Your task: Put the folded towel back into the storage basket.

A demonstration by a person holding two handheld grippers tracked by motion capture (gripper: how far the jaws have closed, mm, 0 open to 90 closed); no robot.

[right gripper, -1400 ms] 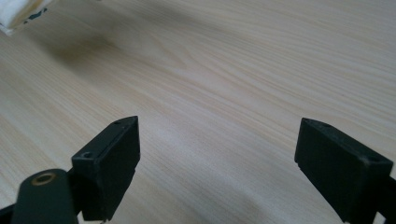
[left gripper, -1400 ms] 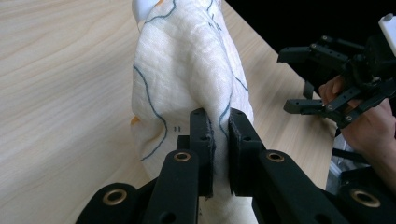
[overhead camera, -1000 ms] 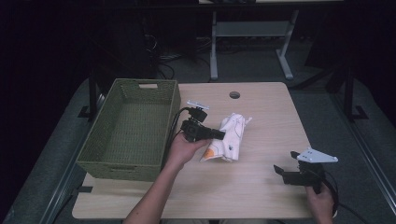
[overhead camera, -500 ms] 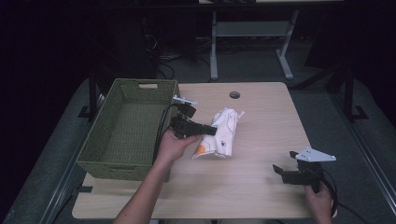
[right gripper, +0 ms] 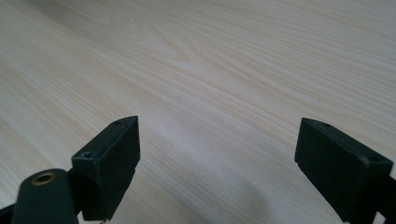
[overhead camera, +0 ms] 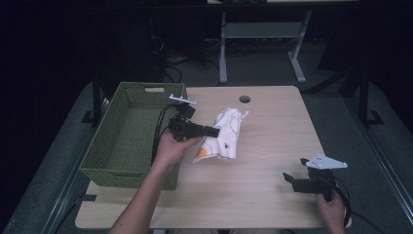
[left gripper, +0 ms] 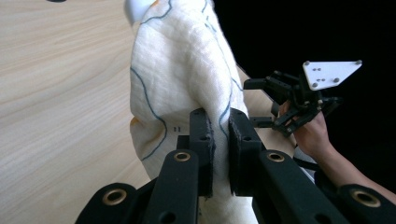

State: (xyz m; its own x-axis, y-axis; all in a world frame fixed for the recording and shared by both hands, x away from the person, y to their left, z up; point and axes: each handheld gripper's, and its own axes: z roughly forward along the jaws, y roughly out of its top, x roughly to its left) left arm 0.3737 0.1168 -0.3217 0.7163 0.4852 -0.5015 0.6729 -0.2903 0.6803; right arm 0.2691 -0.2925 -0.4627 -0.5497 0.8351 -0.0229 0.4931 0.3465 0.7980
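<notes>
**Cloth Caught in the Left Jaws Beside a Woven Basket**

A pale wooden surface (overhead camera: pixel 253 195) fills the middle of the high view, ringed by a dark room. Toward nine o'clock on it stands a green woven basket (overhead camera: pixel 131 141) with handle slots in its end walls. Near the centre, just at the basket's three o'clock side, a white cloth (overhead camera: pixel 225 136) with thin blue lines and an orange patch lies bunched, its near end lifted off the wood. The left gripper (overhead camera: pixel 214 131) reaches from the basket's edge toward three o'clock, its jaws clamped together on a fold of that cloth; the left gripper view shows the fabric (left gripper: pixel 182 79) pinched between the black pads. At five o'clock, well apart from the cloth, the right gripper (overhead camera: pixel 288 179) rests low over bare wood, its jaws standing wide apart around nothing.
</notes>
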